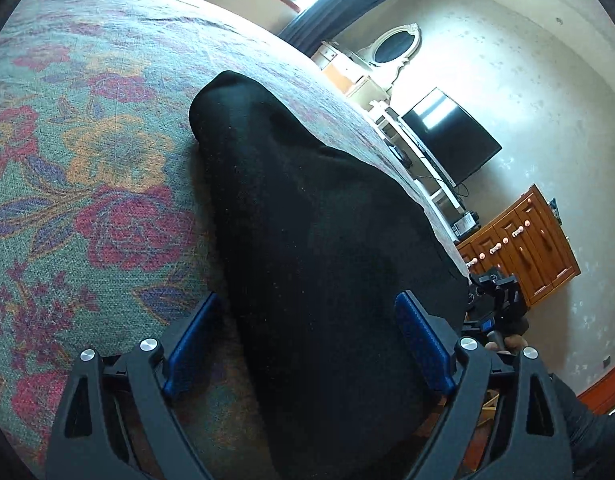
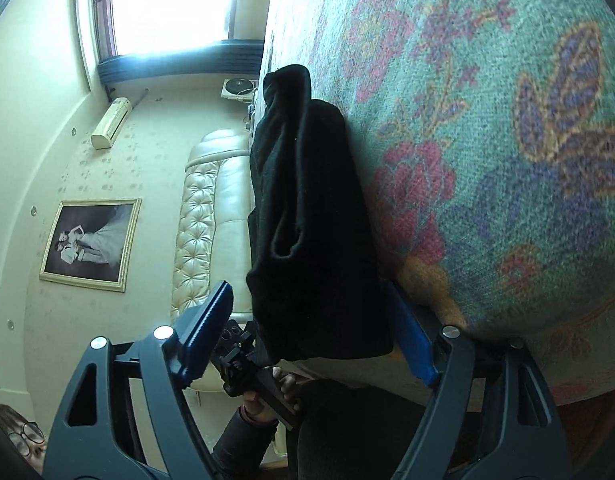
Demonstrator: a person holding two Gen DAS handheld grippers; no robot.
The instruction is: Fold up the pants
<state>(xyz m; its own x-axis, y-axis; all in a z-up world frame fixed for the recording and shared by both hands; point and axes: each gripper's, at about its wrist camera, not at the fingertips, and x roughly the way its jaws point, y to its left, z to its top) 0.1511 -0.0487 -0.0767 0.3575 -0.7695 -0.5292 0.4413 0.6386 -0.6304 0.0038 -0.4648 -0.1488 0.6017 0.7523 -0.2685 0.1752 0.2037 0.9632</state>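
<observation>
Left wrist view: black pants (image 1: 307, 220) fill the space ahead of the left gripper (image 1: 307, 344), lying on the floral bedspread (image 1: 87, 140) and stretching away from the fingers toward the far edge of the bed. Their near end runs between the two blue pads (image 1: 423, 344) and drops out of the bottom of the picture, so where the cloth ends cannot be seen. The fabric is so dark that seams, pockets and folds are hard to make out; only a few soft ridges and a rounded far end show. The left gripper is spread wide, its pads standing on either side of the cloth without pinching it.

From the right wrist view the pants (image 2: 307, 208) appear as a thick, layered bundle just ahead of the right gripper (image 2: 307, 332), with a rolled fold near the middle and a narrower lump at the far end. The near edge hangs between the fingers; the right-hand pad (image 2: 411, 340) is partly hidden behind the cloth, and contact there cannot be judged. This gripper too is released, jaws far apart.

Below the right gripper, the person's hand (image 2: 285, 384) on the other tool's handle is partly covered. No writing or label is readable anywhere.

Farther off, beyond the left gripper to its right, stand a dark television (image 1: 451, 136) and a wooden cabinet (image 1: 523, 240); left of the right gripper hangs a framed picture (image 2: 91, 244).
</observation>
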